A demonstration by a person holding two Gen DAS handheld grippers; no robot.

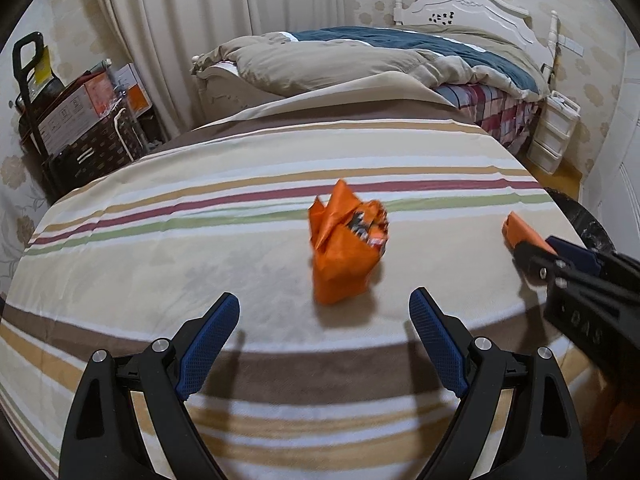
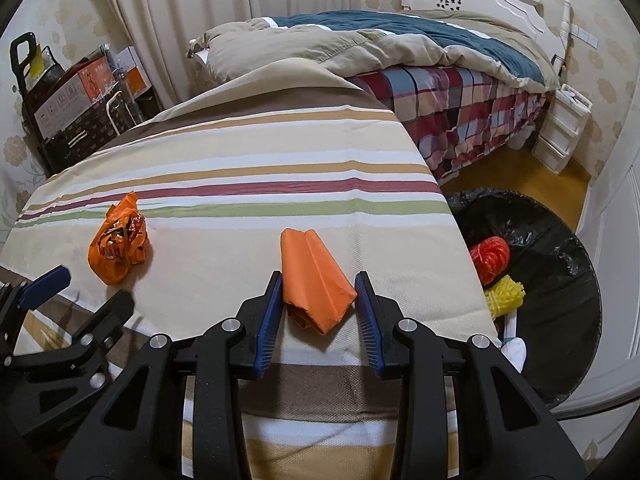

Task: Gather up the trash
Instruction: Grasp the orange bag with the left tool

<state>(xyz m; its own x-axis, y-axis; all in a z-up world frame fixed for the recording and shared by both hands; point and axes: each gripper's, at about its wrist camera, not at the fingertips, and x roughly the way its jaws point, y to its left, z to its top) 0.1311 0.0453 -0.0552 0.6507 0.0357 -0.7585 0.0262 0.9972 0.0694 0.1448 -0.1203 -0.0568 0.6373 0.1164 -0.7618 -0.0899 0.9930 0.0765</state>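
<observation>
A crumpled orange snack wrapper [image 1: 344,248] [image 2: 118,240] lies on the striped tablecloth [image 1: 180,248] [image 2: 248,152]. My left gripper [image 1: 325,300] [image 2: 90,288] stands open just short of it, the wrapper ahead of the gap and nothing between the blue pads [image 1: 208,340]. To the right, a folded orange wrapper [image 2: 316,276] [image 1: 520,232] sits between the pads of my right gripper [image 2: 318,280] [image 1: 532,252], which is shut on its near end. The wrapper's far end points away over the cloth, close to the table's right edge.
A bin lined with a black bag [image 2: 560,280] stands on the floor right of the table, holding red [image 2: 490,256] and yellow [image 2: 504,294] net pieces. Behind are a bed with bedding [image 2: 400,44], a white drawer unit [image 2: 564,132], and boxes [image 2: 76,92] at the left wall.
</observation>
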